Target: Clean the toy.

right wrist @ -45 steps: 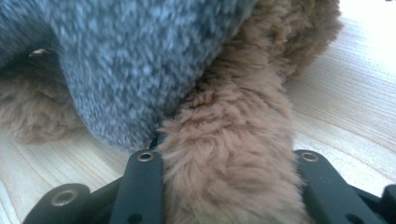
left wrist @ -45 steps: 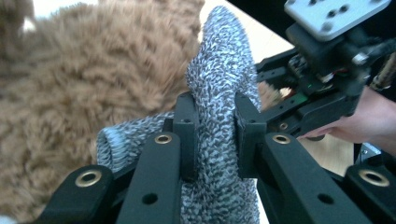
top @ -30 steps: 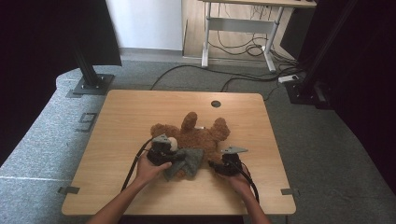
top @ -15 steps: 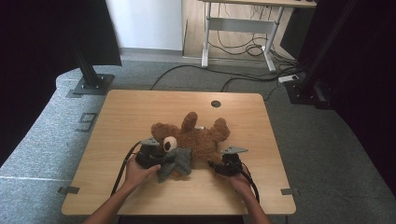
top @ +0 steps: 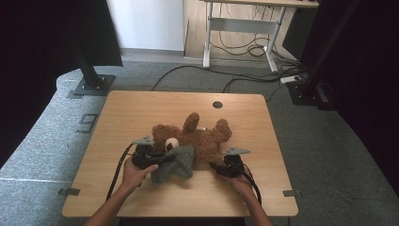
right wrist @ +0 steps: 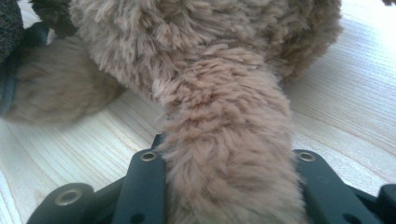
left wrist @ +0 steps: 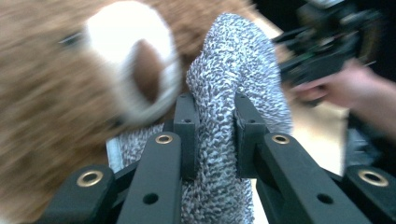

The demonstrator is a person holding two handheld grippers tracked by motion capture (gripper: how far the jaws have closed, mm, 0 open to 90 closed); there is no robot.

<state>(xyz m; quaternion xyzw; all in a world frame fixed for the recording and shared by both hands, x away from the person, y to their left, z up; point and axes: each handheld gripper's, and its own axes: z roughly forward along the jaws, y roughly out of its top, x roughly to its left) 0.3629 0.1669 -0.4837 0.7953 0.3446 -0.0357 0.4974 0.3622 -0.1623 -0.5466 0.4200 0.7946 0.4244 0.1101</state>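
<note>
A brown teddy bear lies in the middle of the wooden table, its white muzzle turned to the left gripper. A grey knitted cloth lies against the bear's head and front. My left gripper is shut on a fold of that grey cloth, which is pinched between its jaws. My right gripper sits at the bear's near right side, shut on a furry brown limb that hides its fingertips.
A round cable hole sits near the table's far edge. Bare wood lies along the left side and far half. On the floor beyond stand a black stand base, a white desk frame and loose cables.
My left gripper has moved left with the grey cloth in it, drawing the cloth across the bear's head; the bear's muzzle now shows. The right gripper has kept still.
</note>
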